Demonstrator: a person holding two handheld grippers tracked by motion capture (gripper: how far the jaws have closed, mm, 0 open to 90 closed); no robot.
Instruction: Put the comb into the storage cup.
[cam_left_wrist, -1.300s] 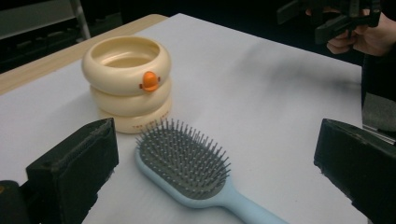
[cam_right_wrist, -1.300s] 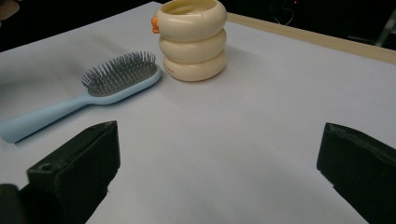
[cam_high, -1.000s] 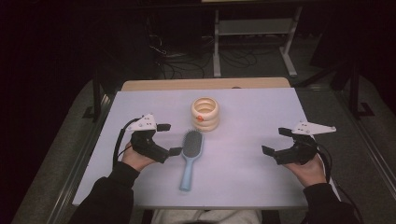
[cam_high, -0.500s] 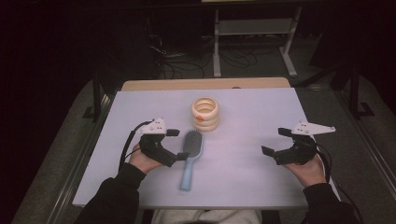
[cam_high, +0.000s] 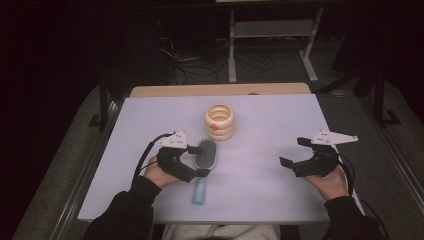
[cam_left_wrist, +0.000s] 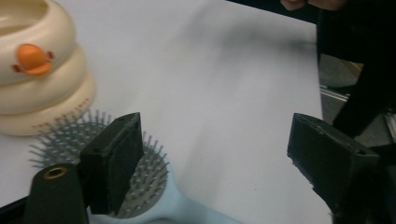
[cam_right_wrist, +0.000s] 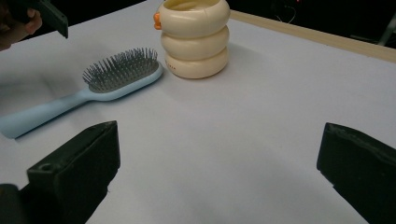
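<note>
My left hand-held gripper (cam_high: 199, 161) hangs spread over the light-blue plastic hairbrush (cam_high: 203, 167), one jaw above its grey bristles. My right hand-held gripper (cam_high: 294, 153) is spread too, well apart on the white counter (cam_high: 260, 130).

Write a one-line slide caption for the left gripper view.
Open left gripper beside a blue hairbrush near a cream cup.

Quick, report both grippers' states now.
Left gripper: open, jaws astride the blue hairbrush, not closed on it.
Right gripper: open, holding nothing, over the table.
</note>
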